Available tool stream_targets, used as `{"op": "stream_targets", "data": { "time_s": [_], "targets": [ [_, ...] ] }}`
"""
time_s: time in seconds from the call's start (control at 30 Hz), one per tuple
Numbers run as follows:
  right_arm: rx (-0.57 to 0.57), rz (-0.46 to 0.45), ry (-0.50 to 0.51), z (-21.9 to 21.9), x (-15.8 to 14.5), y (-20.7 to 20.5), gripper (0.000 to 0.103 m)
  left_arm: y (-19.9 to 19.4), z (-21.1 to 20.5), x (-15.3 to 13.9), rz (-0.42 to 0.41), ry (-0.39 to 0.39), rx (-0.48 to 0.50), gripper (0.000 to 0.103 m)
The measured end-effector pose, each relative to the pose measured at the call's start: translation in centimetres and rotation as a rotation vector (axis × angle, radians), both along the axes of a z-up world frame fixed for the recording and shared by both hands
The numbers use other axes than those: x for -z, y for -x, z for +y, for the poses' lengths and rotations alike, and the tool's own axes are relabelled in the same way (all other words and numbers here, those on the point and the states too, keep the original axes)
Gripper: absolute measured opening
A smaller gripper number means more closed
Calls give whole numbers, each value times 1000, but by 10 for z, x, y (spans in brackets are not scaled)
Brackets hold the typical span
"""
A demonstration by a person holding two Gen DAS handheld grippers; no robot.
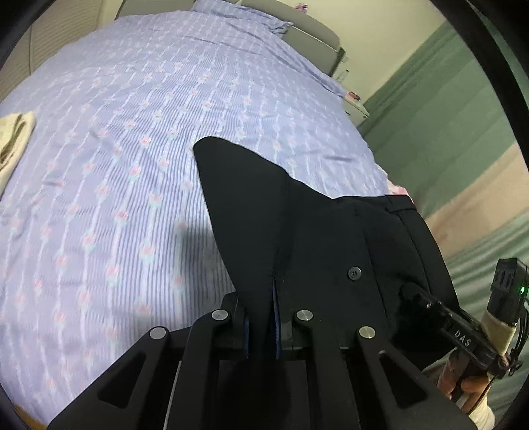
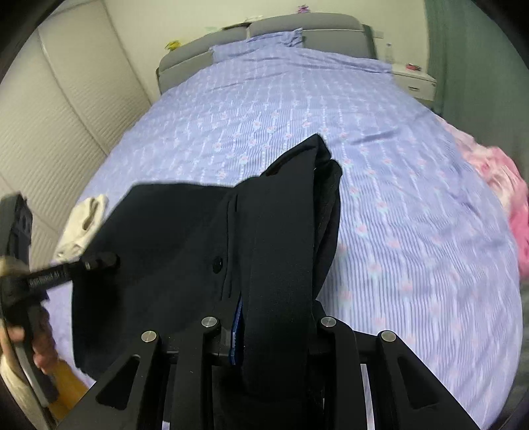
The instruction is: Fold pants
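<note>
Black pants (image 1: 297, 215) hang lifted above the bed (image 1: 132, 165), gripped at their near edge by both grippers. My left gripper (image 1: 261, 317) is shut on a thin fold of the fabric, left of a black button (image 1: 353, 273). In the left wrist view the right gripper (image 1: 410, 292) bites the cloth at the right, with a hand (image 1: 469, 387) on its handle. In the right wrist view my right gripper (image 2: 276, 327) is shut on a thick bunched band of the pants (image 2: 185, 231). There the left gripper (image 2: 105, 259) grips the cloth at the left.
The bed carries a lavender flowered sheet (image 2: 363, 132) with a grey headboard (image 2: 297, 29) at the far end. A cream garment (image 2: 82, 225) lies near the left edge and a pink blanket (image 2: 509, 205) at the right. A white cabinet wall (image 2: 49, 132) runs along the left.
</note>
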State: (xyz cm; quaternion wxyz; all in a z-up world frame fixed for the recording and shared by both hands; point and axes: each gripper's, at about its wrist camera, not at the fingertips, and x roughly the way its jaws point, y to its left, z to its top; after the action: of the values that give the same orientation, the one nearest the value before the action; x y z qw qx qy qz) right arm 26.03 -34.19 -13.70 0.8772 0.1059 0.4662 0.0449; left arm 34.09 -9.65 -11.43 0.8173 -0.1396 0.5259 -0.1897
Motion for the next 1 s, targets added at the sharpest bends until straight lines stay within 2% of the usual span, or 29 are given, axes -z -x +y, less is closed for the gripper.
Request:
{"op": "stream_targets", "data": {
  "time_s": [0.03,0.17,0.27,0.43,0.57,0.73,0.8,0.9,1.0],
  "targets": [
    [1,1,-5,4,-6,8,27,13,4,-10,-7,-13,6,11],
    [-70,3,-19,18,-38,44,27,45,15,-44,-12,14,-1,11],
    [-144,-30,-22,40,-52,55,27,74,35,-68,-75,-6,-57,11],
    [-248,-104,2,78,-72,61,27,100,67,-88,-125,-19,-127,11],
    [-326,-131,15,124,-86,61,27,110,108,-96,-129,14,-191,11],
    [-398,-139,5,184,-87,44,27,125,181,-97,-138,28,-270,11],
    [-419,-139,-7,224,-82,31,27,123,221,-93,-138,22,-288,11],
    [-420,-138,-29,282,-72,20,27,109,281,-87,-137,-13,-273,11],
    [-378,-140,-49,347,-62,12,26,90,342,-90,-140,-80,-205,11]
  ]
}}
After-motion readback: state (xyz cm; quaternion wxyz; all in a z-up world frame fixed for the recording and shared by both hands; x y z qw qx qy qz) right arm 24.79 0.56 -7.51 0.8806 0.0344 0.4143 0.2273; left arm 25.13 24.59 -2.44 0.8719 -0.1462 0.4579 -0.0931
